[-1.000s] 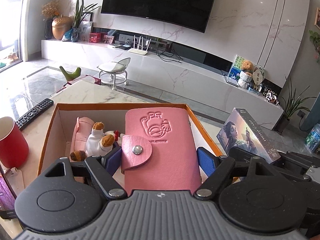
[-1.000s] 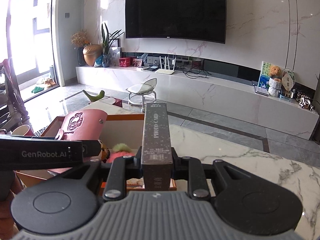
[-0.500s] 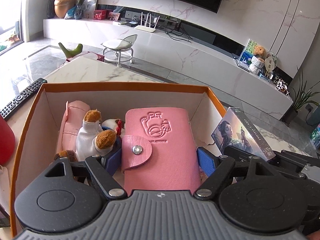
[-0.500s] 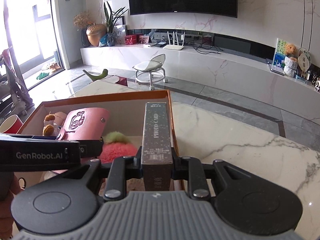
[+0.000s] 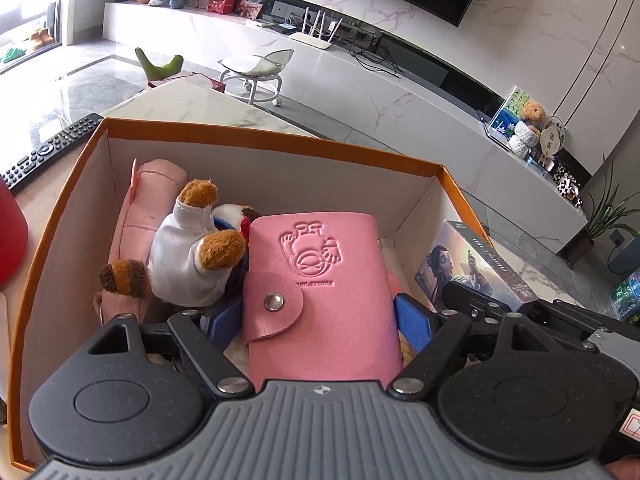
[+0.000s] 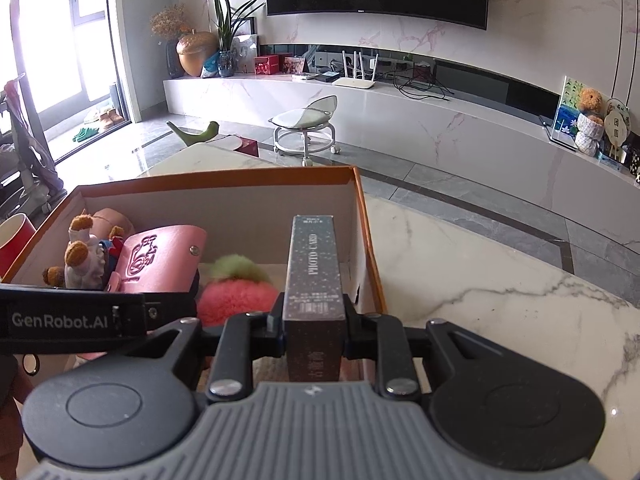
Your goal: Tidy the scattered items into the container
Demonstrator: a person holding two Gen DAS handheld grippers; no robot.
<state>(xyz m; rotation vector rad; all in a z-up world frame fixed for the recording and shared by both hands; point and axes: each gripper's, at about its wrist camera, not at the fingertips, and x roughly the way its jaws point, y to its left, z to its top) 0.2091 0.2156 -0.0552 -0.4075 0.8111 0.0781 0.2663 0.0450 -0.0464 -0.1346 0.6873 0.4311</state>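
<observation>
My left gripper [image 5: 320,320] is shut on a pink snap-button card wallet [image 5: 320,280] and holds it inside the orange-rimmed box [image 5: 272,140]. A plush bear in a white shirt [image 5: 184,260] and a pink pouch [image 5: 148,208] lie in the box to the wallet's left. My right gripper [image 6: 314,326] is shut on a dark photo card box [image 6: 314,272], held on edge over the box's right side near its right wall [image 6: 370,248]. A pink fluffy strawberry toy [image 6: 236,292] lies in the box between the two grippers. The wallet also shows in the right wrist view [image 6: 160,260].
The box stands on a white marble table [image 6: 500,280]. A black remote [image 5: 44,152] and a red cup [image 5: 10,240] sit left of the box. A low TV console [image 6: 400,120], a stool [image 6: 306,128] and a wall TV lie beyond the table.
Both grippers have moved forward and down over the box. The wallet now sits lower inside it, and the photo card box has come over the box's right side.
</observation>
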